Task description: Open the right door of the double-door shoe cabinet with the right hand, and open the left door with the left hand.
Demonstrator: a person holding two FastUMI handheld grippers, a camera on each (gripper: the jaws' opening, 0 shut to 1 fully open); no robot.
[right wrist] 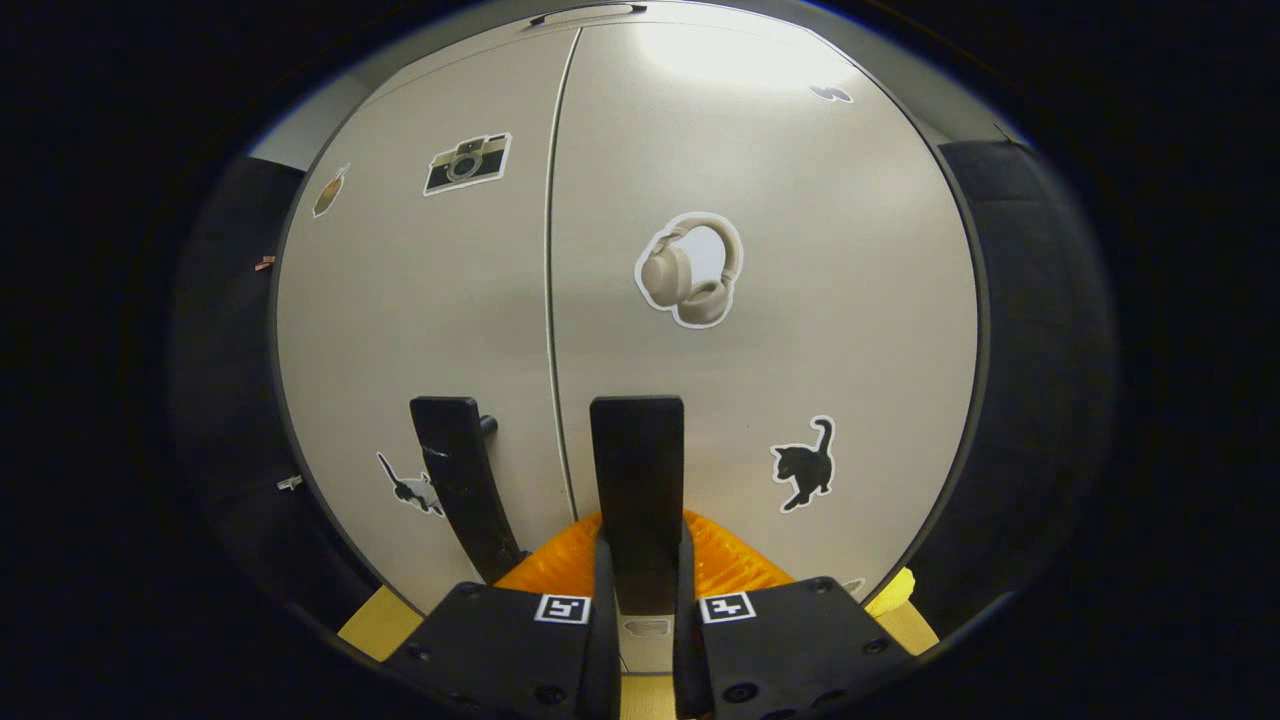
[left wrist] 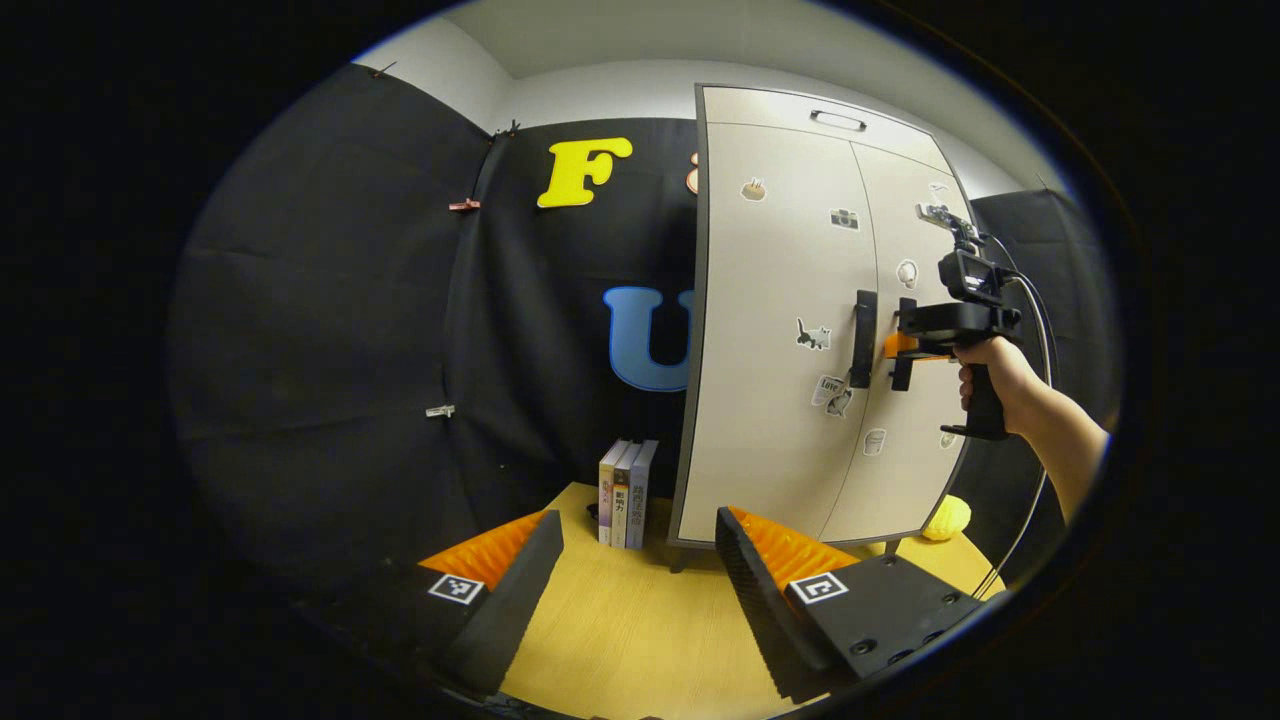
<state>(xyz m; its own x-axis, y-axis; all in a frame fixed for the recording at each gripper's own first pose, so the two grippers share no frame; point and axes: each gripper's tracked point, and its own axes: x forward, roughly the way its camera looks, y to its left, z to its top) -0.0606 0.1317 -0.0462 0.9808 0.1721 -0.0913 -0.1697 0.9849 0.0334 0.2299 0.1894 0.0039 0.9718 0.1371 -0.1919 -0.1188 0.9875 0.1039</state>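
Note:
The pale shoe cabinet (left wrist: 790, 420) stands on the table with both doors flush and stickers on them. In the right gripper view the right door (right wrist: 800, 330) carries a black vertical handle (right wrist: 637, 470), and my right gripper (right wrist: 641, 575) is shut on it, one finger pressing each side. The left door's handle (right wrist: 458, 480) stands free just beside it. In the left gripper view a hand holds the right gripper (left wrist: 903, 346) at the right handle, next to the left handle (left wrist: 863, 338). My left gripper (left wrist: 640, 535) is open, low and well short of the cabinet.
Three upright books (left wrist: 627, 492) stand left of the cabinet on the wooden table (left wrist: 640, 640). A yellow lumpy object (left wrist: 946, 517) lies at the cabinet's right foot. A cable (left wrist: 1030, 520) hangs from the right gripper.

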